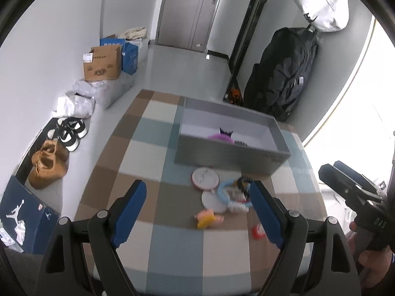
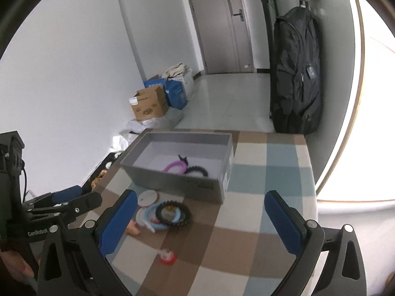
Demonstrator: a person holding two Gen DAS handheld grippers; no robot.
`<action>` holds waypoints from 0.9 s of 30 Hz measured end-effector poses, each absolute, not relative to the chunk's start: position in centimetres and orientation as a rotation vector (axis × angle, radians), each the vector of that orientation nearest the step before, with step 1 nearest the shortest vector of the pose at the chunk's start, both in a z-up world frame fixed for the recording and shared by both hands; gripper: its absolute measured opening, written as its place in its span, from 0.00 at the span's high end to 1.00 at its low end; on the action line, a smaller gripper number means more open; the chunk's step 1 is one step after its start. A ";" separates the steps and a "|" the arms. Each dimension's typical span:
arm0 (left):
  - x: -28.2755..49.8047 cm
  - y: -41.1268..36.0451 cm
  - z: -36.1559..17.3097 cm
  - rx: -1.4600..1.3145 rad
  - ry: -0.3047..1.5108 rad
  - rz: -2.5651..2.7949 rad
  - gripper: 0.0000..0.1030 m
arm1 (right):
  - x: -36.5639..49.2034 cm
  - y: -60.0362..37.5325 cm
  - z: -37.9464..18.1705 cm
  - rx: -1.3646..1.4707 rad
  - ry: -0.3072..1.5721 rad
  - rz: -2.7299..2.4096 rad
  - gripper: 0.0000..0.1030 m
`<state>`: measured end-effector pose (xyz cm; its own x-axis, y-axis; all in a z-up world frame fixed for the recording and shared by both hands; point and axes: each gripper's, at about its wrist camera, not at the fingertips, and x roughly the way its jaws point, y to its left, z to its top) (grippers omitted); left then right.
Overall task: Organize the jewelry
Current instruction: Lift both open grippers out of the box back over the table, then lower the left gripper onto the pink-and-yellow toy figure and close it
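Note:
A grey open box [image 1: 229, 154] [image 2: 177, 181] stands on the checked tablecloth and holds a pink ring with a black bow [image 2: 175, 166] and a black spiral band [image 2: 197, 170]. In front of it lies a pile: a round pink-rimmed disc [image 1: 205, 178] [image 2: 147, 197], a light blue ring [image 1: 226, 192] [image 2: 158, 219], a black spiral band [image 2: 174, 213], a pink-yellow piece [image 1: 208, 218] and a red-white piece [image 1: 258, 231] [image 2: 167, 256]. My left gripper [image 1: 197, 212] is open above the pile. My right gripper [image 2: 202, 219] is open and empty, right of the pile.
The checked table [image 1: 138, 148] ends at a floor with cardboard boxes [image 1: 102, 65], plastic bags [image 1: 84, 98] and shoes [image 1: 69, 133] along the left wall. A black backpack [image 1: 284, 74] hangs at the back right. A bright window lies to the right.

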<state>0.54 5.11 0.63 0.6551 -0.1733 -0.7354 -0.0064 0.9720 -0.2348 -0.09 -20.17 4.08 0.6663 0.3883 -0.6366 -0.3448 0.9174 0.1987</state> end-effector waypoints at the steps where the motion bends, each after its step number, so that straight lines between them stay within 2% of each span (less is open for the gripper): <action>1: 0.2 5.0 0.3 -0.227 0.861 -0.103 0.20 | -0.4 -20.2 3.9 0.068 0.736 0.419 0.00; 21: 0.7 3.8 -4.2 -0.247 0.994 -0.176 0.21 | -2.9 -20.1 1.4 0.097 0.803 0.426 0.00; 22: 0.6 3.8 -4.3 -0.251 0.996 -0.180 0.22 | -2.9 -20.2 1.3 0.100 0.805 0.425 0.00; 24: 0.7 3.8 -4.4 -0.251 1.005 -0.190 0.31 | -2.7 -20.3 1.1 0.110 0.814 0.425 0.00; 27: 0.6 3.9 -4.3 -0.266 1.009 -0.211 0.33 | -2.4 -20.4 0.7 0.130 0.833 0.429 0.00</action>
<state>0.58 3.91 -4.29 0.5174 -0.2954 -0.8031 0.0511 0.9475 -0.3156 -2.43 -20.39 0.70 0.5930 0.4183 -0.6880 -0.3182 0.9066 0.2771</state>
